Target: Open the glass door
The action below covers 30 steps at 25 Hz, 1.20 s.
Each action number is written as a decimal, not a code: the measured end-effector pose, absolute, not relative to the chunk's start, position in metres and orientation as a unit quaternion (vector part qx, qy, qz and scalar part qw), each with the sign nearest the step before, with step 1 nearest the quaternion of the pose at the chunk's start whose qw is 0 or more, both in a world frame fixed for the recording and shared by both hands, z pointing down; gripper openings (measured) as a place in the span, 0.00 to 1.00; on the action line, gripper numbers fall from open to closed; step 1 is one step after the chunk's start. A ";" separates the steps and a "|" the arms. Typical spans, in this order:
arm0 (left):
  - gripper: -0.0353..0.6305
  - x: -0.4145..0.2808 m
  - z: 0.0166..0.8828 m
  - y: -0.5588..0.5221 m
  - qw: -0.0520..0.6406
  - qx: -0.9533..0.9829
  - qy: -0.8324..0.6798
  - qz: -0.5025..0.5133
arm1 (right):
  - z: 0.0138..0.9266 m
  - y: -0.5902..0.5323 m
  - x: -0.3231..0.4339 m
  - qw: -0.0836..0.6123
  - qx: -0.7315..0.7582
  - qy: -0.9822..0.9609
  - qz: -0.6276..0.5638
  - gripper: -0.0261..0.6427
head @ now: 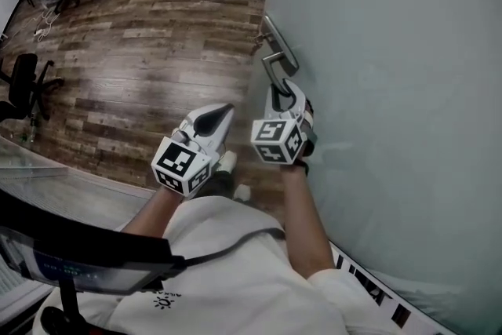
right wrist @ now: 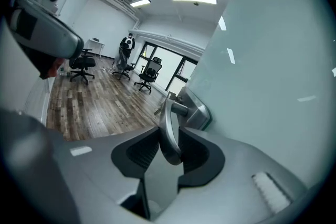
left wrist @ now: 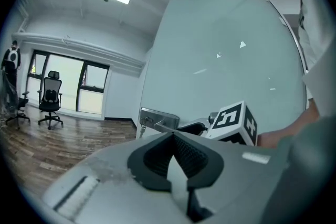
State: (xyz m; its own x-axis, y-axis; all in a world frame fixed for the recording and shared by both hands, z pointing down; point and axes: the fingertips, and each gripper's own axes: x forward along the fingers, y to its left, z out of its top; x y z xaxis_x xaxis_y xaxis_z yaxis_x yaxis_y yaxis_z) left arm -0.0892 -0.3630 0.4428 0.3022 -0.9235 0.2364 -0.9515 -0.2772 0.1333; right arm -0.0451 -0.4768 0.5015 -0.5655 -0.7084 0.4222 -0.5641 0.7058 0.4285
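Frosted glass door, head view right, is judged heavy and rigid; its smooth metal lever is clamped by right gripper.
Left gripper view: left gripper is closed, empty.
Right gripper view: lever is pinched mid-bar; slip is judged possible.

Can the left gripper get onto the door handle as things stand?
Probably not: the right gripper is shut on the door handle, covering its lever. The left gripper hangs beside it, jaws together.
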 end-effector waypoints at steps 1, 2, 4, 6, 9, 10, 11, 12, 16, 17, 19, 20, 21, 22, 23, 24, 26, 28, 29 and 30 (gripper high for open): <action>0.06 -0.079 0.447 -0.389 0.126 0.801 -0.582 0.058 | 0.507 -0.499 -0.033 0.288 0.364 -0.878 -0.115 0.22; 0.06 -0.073 0.450 -0.408 0.127 0.805 -0.576 0.058 | 0.509 -0.515 -0.024 0.283 0.364 -0.881 -0.107 0.22; 0.06 -0.075 0.448 -0.422 0.126 0.815 -0.563 0.054 | 0.508 -0.524 -0.019 0.273 0.369 -0.883 -0.094 0.22; 0.06 -0.083 0.445 -0.421 0.122 0.826 -0.548 0.051 | 0.505 -0.519 -0.021 0.273 0.378 -0.880 -0.092 0.22; 0.06 -0.098 0.439 -0.421 0.118 0.839 -0.529 0.043 | 0.501 -0.515 -0.021 0.279 0.394 -0.871 -0.094 0.22; 0.06 -0.103 0.436 -0.419 0.117 0.843 -0.523 0.039 | 0.499 -0.514 -0.021 0.281 0.399 -0.868 -0.094 0.22; 0.06 -0.109 0.433 -0.418 0.116 0.847 -0.517 0.037 | 0.496 -0.512 -0.022 0.282 0.404 -0.865 -0.095 0.22; 0.06 -0.114 0.431 -0.416 0.116 0.851 -0.510 0.035 | 0.494 -0.511 -0.023 0.283 0.408 -0.863 -0.095 0.22; 0.06 -0.133 0.428 -0.407 0.114 0.867 -0.484 0.029 | 0.490 -0.506 -0.026 0.288 0.427 -0.851 -0.100 0.22; 0.06 -0.137 0.429 -0.405 0.113 0.871 -0.477 0.029 | 0.490 -0.505 -0.026 0.289 0.432 -0.848 -0.101 0.22; 0.06 -0.142 0.432 -0.406 0.112 0.878 -0.465 0.031 | 0.490 -0.506 -0.025 0.290 0.442 -0.843 -0.101 0.22; 0.06 -0.142 0.434 -0.408 0.113 0.880 -0.459 0.032 | 0.491 -0.509 -0.022 0.290 0.447 -0.840 -0.099 0.22; 0.06 -0.140 0.435 -0.412 0.114 0.883 -0.454 0.033 | 0.492 -0.513 -0.018 0.289 0.451 -0.839 -0.098 0.22; 0.06 -0.136 0.436 -0.418 0.115 0.885 -0.449 0.034 | 0.492 -0.520 -0.013 0.289 0.454 -0.837 -0.097 0.22; 0.06 -0.130 0.437 -0.424 0.116 0.887 -0.445 0.036 | 0.493 -0.527 -0.007 0.290 0.457 -0.836 -0.095 0.22; 0.06 -0.124 0.436 -0.431 0.117 0.890 -0.439 0.037 | 0.492 -0.534 -0.001 0.291 0.459 -0.834 -0.093 0.22; 0.06 -0.119 0.433 -0.437 0.116 0.896 -0.427 0.037 | 0.489 -0.540 0.005 0.293 0.467 -0.830 -0.089 0.22; 0.06 -0.127 0.433 -0.432 0.113 0.902 -0.414 0.034 | 0.489 -0.535 -0.001 0.294 0.477 -0.823 -0.090 0.22; 0.06 -0.129 0.435 -0.430 0.111 0.905 -0.410 0.034 | 0.491 -0.534 -0.003 0.294 0.483 -0.820 -0.089 0.22; 0.06 -0.126 0.438 -0.434 0.111 0.906 -0.406 0.035 | 0.494 -0.539 0.001 0.295 0.487 -0.818 -0.087 0.22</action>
